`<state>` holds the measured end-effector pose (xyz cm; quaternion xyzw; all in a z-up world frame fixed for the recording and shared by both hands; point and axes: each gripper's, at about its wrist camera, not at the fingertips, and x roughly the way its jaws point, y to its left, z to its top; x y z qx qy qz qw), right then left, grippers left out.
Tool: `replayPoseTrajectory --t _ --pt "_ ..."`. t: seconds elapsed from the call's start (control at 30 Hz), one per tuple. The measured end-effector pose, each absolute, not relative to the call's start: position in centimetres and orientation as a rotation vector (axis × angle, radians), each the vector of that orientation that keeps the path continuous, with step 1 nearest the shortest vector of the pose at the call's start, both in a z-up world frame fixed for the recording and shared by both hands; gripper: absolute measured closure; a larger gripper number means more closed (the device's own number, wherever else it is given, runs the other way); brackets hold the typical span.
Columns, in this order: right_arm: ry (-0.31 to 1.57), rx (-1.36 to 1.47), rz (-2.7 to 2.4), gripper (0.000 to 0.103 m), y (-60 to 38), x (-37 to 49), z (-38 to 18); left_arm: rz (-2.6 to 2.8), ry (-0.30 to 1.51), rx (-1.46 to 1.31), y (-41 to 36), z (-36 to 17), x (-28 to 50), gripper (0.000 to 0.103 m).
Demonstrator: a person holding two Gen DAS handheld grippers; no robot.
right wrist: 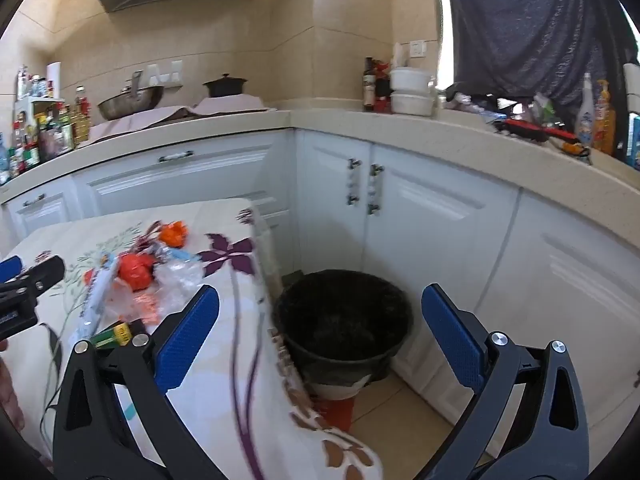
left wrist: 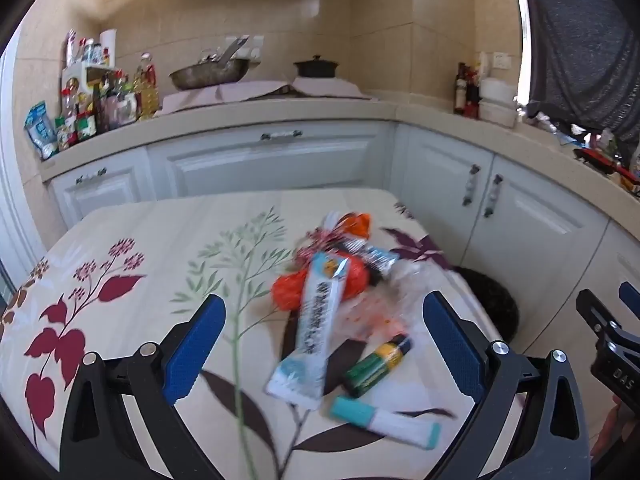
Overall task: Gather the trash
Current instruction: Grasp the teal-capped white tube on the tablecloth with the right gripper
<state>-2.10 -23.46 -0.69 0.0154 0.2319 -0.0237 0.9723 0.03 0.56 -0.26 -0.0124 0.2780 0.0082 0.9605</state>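
- Trash (left wrist: 320, 300) was heaped on the table (left wrist: 120, 232), beside the bin (right wrist: 344, 320).
- Left gripper (left wrist: 324, 344) and right gripper (right wrist: 320, 336) were held spread, empty.

Table left part (left wrist: 120, 240): bare cloth, I can pass.
Trash pile (left wrist: 332, 292): blocks the right part.
Bin (right wrist: 344, 316): mouth open, beside the table edge.

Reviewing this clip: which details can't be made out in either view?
- Long white-and-blue wrapper: print unreadable, motion blur, left wrist view.
- Black bin: contents lost in the dark liner, right wrist view; nearly hidden by the table edge in the left.
- Green tube: partly behind the right tongs.
- Counter bottles: labels too small.
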Motion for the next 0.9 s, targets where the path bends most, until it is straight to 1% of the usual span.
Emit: replayPoseTrajectory --t 0.37,0.43,0.5,0.6,0.67,0.77,0.87,0.9 --pt "0.549 -0.049 0.263 0.005 -15.9 -2.2 -4.0 0.078 0.661 -0.042 5.9 -3.1 -0.8 0.007" --pt "0.571 -0.067 0.311 0.010 -14.6 -2.3 -4.7 0.099 0.658 -0.030 6.7 -3.7 -1.1 0.007" --pt "0.604 -0.076 0.347 0.026 -13.8 -2.3 -5.2 0.113 0.707 -0.034 7.1 -4.3 -1.0 0.007" --pt "0.633 -0.080 0.393 0.036 -13.0 -2.2 -5.8 0.132 0.699 -0.043 7.8 -4.8 -0.9 0.007" --pt "0.641 -0.090 0.415 0.038 -12.4 -2.2 -6.0 0.130 0.689 -0.070 8.0 -5.4 -0.9 0.007" --pt "0.653 -0.100 0.454 0.044 -11.9 -2.3 -6.3 0.123 0.690 -0.115 8.2 -6.0 -0.8 0.007" --pt "0.654 -0.115 0.486 0.047 -11.3 -2.6 -6.6 0.124 0.689 -0.132 8.6 -6.6 -0.5 0.007" --pt "0.655 -0.125 0.502 0.049 -11.1 -2.7 -6.7 0.128 0.692 -0.126 8.7 -6.6 -0.5 0.007"
